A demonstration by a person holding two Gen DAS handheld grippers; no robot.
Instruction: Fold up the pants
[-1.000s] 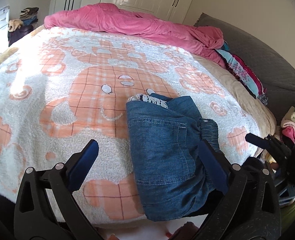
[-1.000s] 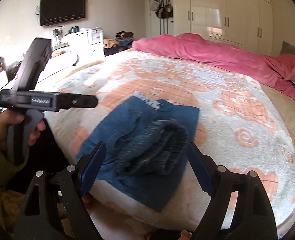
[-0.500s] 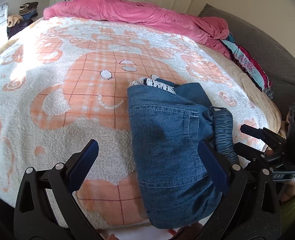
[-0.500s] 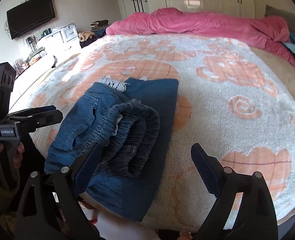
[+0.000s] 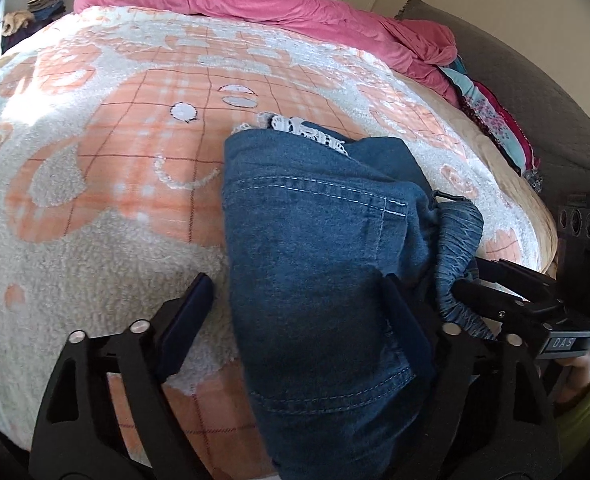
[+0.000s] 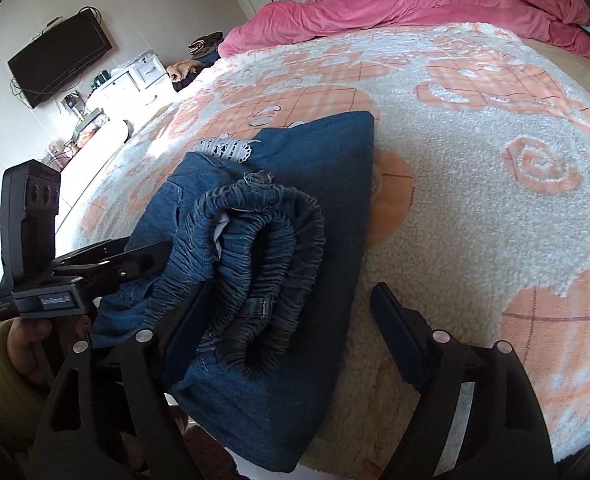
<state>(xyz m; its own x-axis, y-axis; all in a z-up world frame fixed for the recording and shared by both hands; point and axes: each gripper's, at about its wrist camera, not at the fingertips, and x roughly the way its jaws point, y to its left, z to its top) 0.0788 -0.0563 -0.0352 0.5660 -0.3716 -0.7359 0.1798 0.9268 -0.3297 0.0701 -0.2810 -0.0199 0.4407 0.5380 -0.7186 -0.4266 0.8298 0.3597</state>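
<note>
Pants (image 5: 319,280) lie lengthwise, waistband near, between both tools' (image 5: 295,332) (image 6: 287,344) spread fingers.

Pink duvet (image 5: 255,4) heaped on patterned blanket (image 5: 95,160) — wall-mounted television (image 6: 59,62).

Denim pants (image 5: 315,280): matt blue woven cloth with pale topstitching, a ruched elastic waistband (image 6: 255,264) and a white lace trim (image 6: 227,148). Blanket (image 5: 95,200): fluffy, nubbly cream-and-peach fleece. Duvet (image 5: 255,0): soft pink plush cloth. Left gripper (image 5: 295,332) and right gripper (image 6: 287,340): matt black plastic frames, bright metal rivets, smooth dark blue finger pads (image 6: 399,344). Headboard (image 5: 535,92): grey quilted fabric.
</note>
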